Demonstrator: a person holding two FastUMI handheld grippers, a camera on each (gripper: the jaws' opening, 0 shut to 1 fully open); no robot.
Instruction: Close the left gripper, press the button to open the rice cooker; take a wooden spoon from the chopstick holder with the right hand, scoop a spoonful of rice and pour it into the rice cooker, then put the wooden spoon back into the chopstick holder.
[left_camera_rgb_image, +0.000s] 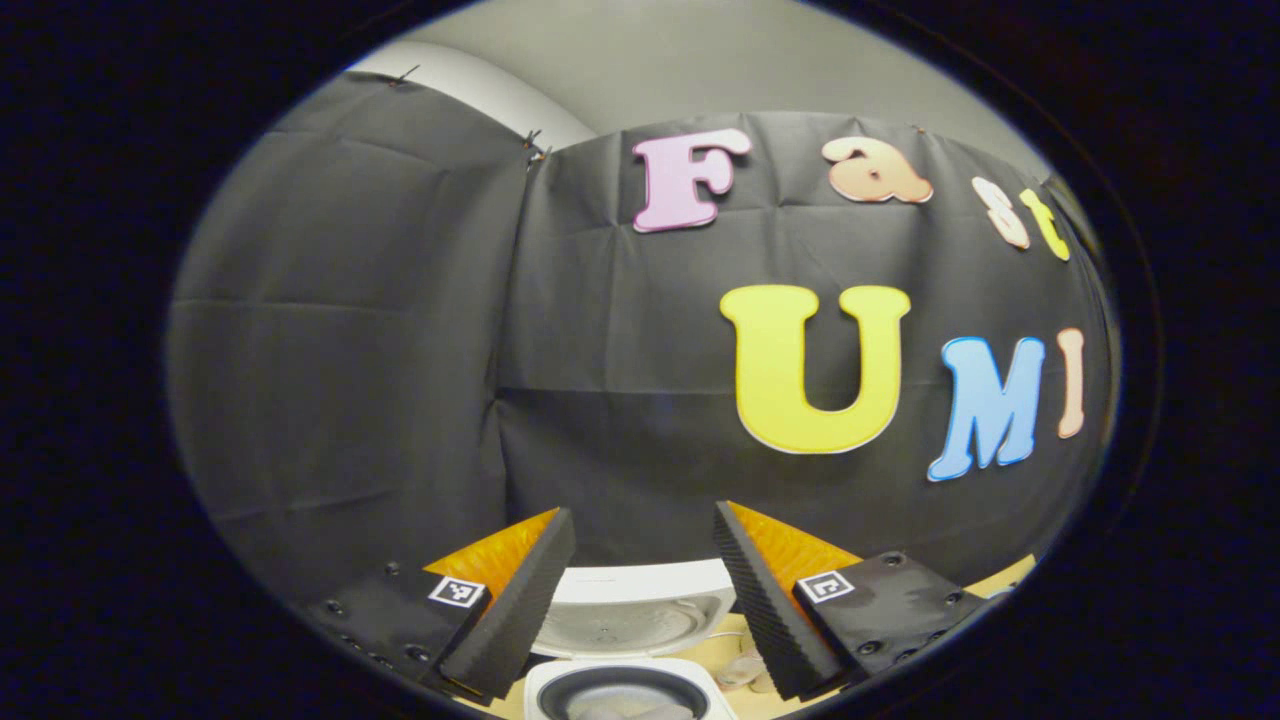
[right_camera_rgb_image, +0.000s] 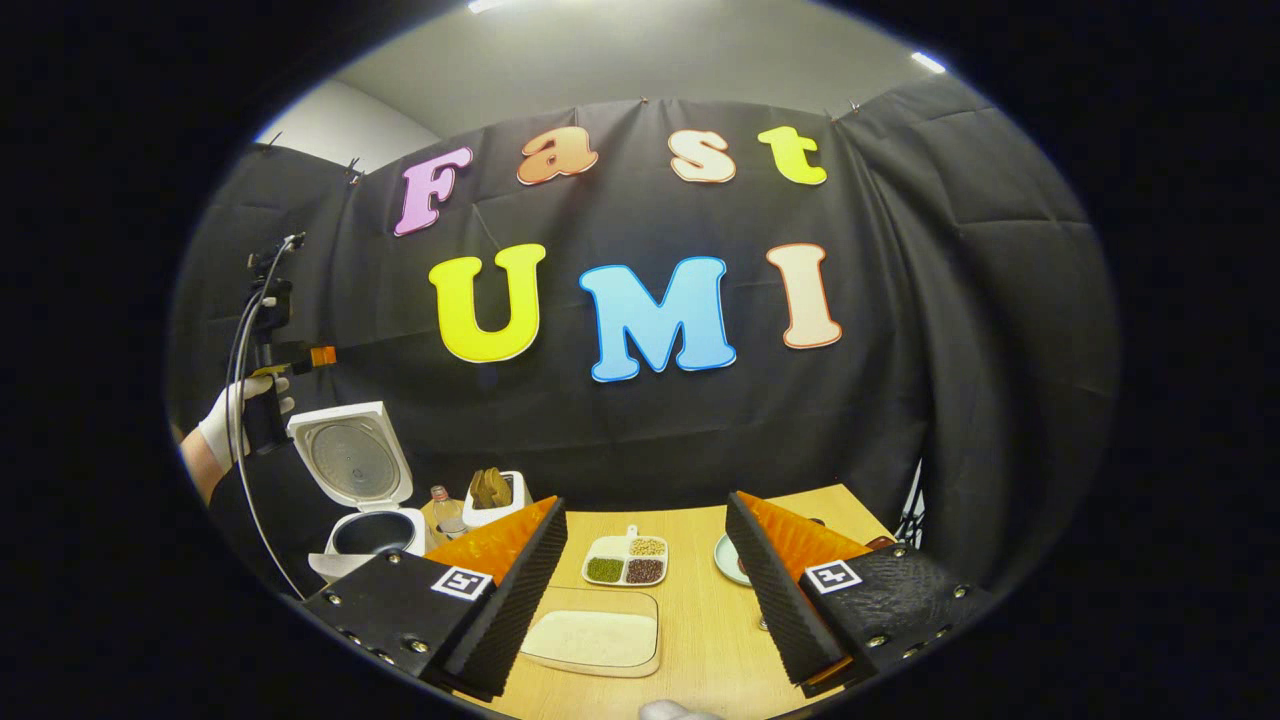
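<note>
1. Left gripper (left_camera_rgb_image: 640, 590): fingers spread, holding nothing. Between them, below, the rice cooker (left_camera_rgb_image: 630, 640) stands open, lid raised toward the booth wall.
2. Right gripper (right_camera_rgb_image: 645, 590): fingers spread, empty, above the tray of rice (right_camera_rgb_image: 592, 640) on the surface (right_camera_rgb_image: 700, 620).
3. Wooden spoon (right_camera_rgb_image: 490, 487): upright in the chopstick holder (right_camera_rgb_image: 497, 505), just right of the cooker.
4. Nearby: a divided dish (right_camera_rgb_image: 628, 562), a plate (right_camera_rgb_image: 728, 560), a bottle (right_camera_rgb_image: 446, 512). A gloved hand (right_camera_rgb_image: 235, 420) holds the left gripper above the cooker.

Dim booth, bright ceiling lights (right_camera_rgb_image: 925, 62) overhead, sharp centre, strong fisheye bending at edges, no glare
</note>
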